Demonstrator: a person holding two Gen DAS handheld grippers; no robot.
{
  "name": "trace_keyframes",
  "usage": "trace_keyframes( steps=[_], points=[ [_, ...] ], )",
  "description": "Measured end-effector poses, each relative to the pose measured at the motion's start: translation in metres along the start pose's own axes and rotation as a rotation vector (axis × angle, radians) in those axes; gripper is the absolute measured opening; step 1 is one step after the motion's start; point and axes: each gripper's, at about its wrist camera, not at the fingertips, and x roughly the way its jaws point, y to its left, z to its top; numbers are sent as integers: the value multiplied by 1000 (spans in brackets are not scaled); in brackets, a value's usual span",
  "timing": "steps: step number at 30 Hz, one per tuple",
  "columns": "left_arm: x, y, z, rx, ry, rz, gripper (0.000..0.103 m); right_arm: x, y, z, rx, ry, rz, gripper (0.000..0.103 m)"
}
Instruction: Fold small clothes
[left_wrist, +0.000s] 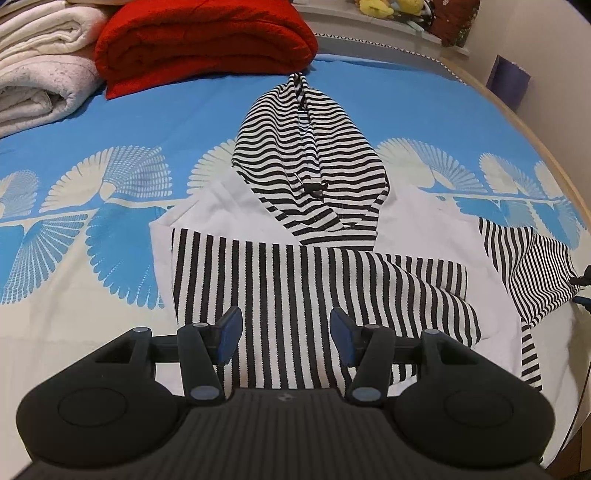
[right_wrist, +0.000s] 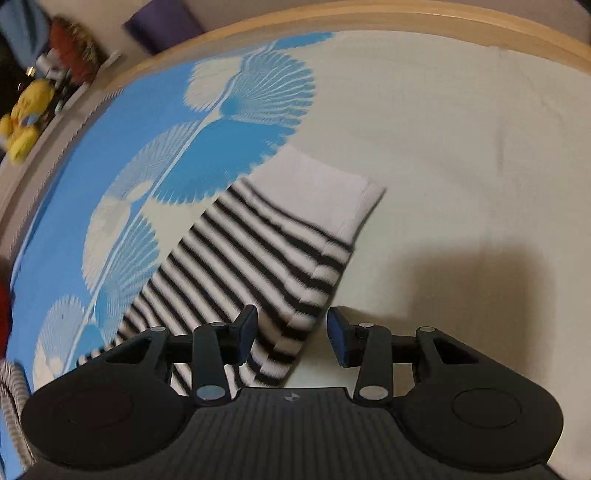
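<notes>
A small black-and-white striped hoodie (left_wrist: 314, 280) lies flat on the bed, hood (left_wrist: 310, 162) pointing away from me. One striped sleeve is folded across its body; the other sleeve (left_wrist: 532, 273) stretches out to the right. My left gripper (left_wrist: 284, 334) is open and empty, low over the hoodie's lower body. In the right wrist view the outstretched sleeve (right_wrist: 258, 258) with its white cuff (right_wrist: 332, 192) lies on the bedspread. My right gripper (right_wrist: 291, 332) is open and empty, just above the sleeve's near part.
The bedspread (left_wrist: 92, 122) is blue and cream with fan prints. A folded red blanket (left_wrist: 207, 40) and folded white towels (left_wrist: 37, 59) lie at the back left. The wooden bed edge (right_wrist: 406, 18) curves beyond the sleeve. A yellow plush toy (right_wrist: 26, 118) sits off the bed.
</notes>
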Motion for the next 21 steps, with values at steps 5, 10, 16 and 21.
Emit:
trace_keyframes(
  steps=[5,10,16,21],
  points=[
    [2,3,1,-8,2,5,58,4,-3,3,33,-19,1,6],
    [1,4,2,-11,1,4,58,-3,-3,3,74,-60,1,6],
    [-2,7,1,-15,0,3,58,4,-6,0,97,-46,-33,14],
    [-4,12,3,-28,-3,7,58,-3,1,-2,85,-90,-39,6]
  ],
)
